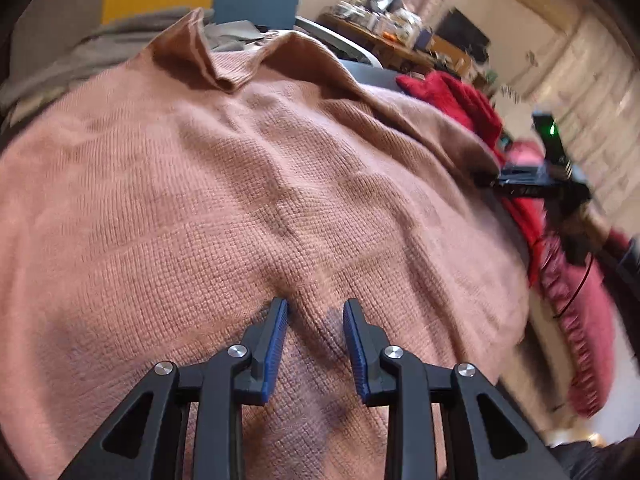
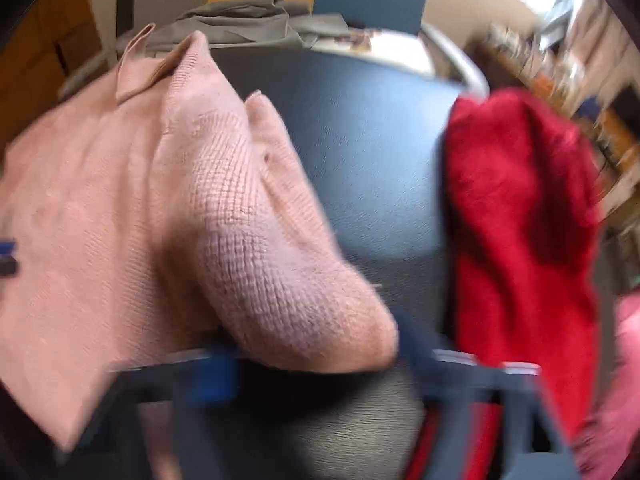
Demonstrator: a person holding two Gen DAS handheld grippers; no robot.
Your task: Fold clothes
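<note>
Your left gripper (image 1: 315, 312) hovered with jaws apart over the pink sweater (image 1: 224, 200) spread on the table (image 2: 360, 140). Right gripper (image 2: 320, 364) blurred, jaws unclear, sleeve (image 2: 280, 260) draped there; mid-fold probably, needing a firm pinch.

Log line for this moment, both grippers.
fold clothes | left gripper: open over pink sweater | right gripper: blurred, state unclear | red garment aside

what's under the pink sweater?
The pink knit sweater lies on a dark leather-like surface, bare between it and the red garment. Anything directly beneath the knit is covered and cannot be seen.
</note>
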